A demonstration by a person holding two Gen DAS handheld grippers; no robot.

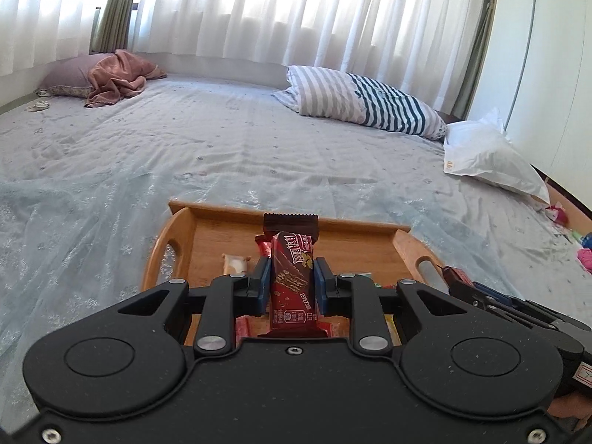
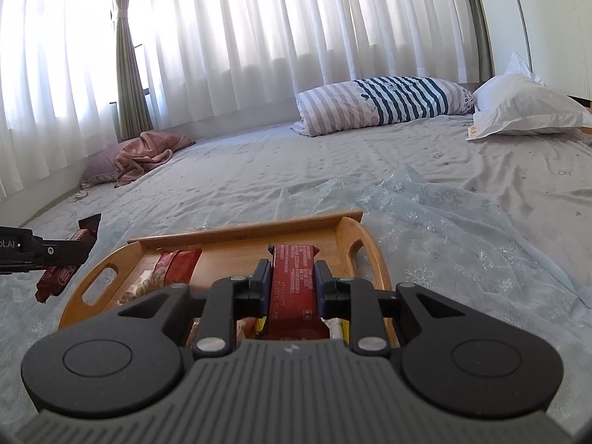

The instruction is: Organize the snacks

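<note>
My left gripper (image 1: 291,277) is shut on a dark red wafer bar (image 1: 292,277) and holds it upright above the wooden tray (image 1: 355,236). My right gripper (image 2: 291,281) is shut on another red snack bar (image 2: 294,288), also held above the tray (image 2: 240,231). In the right wrist view the left gripper (image 2: 79,248) with its bar (image 2: 59,275) shows at the far left, beside the tray. The right gripper (image 1: 466,283) shows at the tray's right handle in the left wrist view. Other wrapped snacks (image 2: 177,262) lie in the tray, partly hidden.
The tray lies on a bed (image 1: 222,148) with a pale blue lace cover. A striped pillow (image 1: 366,100) and a white pillow (image 1: 488,159) lie at the far right, a pink blanket (image 1: 118,81) at the far left. Curtains hang behind.
</note>
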